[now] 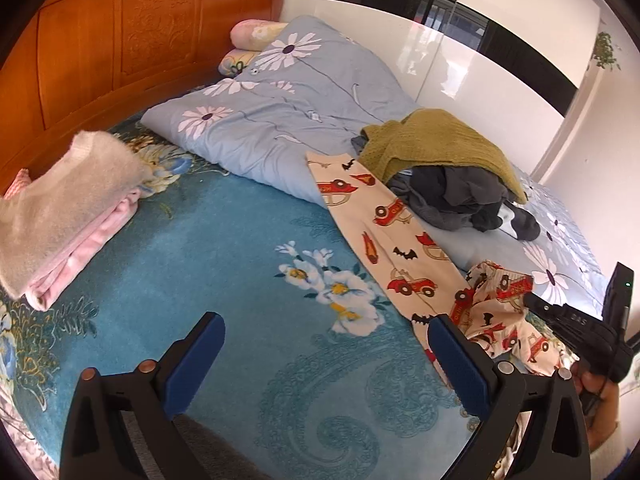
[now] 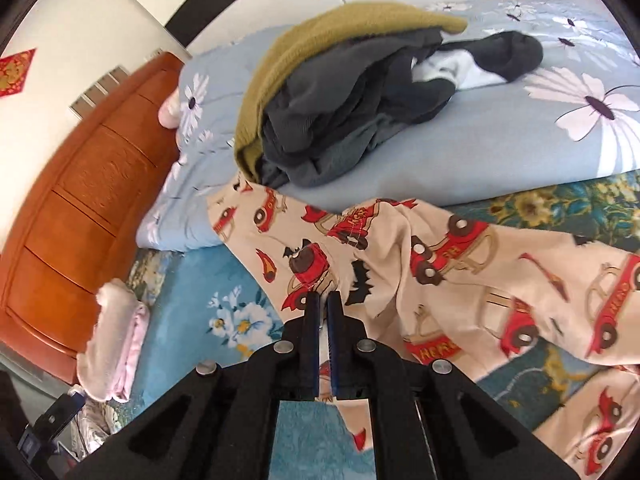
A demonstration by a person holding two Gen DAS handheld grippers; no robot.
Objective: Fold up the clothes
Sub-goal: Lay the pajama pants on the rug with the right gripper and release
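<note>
Cream pyjama trousers (image 1: 384,236) printed with red cars and bats lie on the blue floral bedspread (image 1: 224,240), one leg stretched toward the duvet, the rest bunched at the right. My left gripper (image 1: 326,330) is open and empty above the bedspread, its right finger beside the trousers. My right gripper (image 2: 323,300) is shut on a fold of the trousers (image 2: 460,280). Its black body shows at the right of the left wrist view (image 1: 576,328).
A pile of an olive knit (image 1: 436,140) and dark grey clothes (image 1: 460,196) sits on the light blue daisy duvet (image 1: 260,120). Folded beige and pink garments (image 1: 60,216) lie stacked at the left by the wooden headboard (image 1: 120,48). White wardrobe doors stand behind.
</note>
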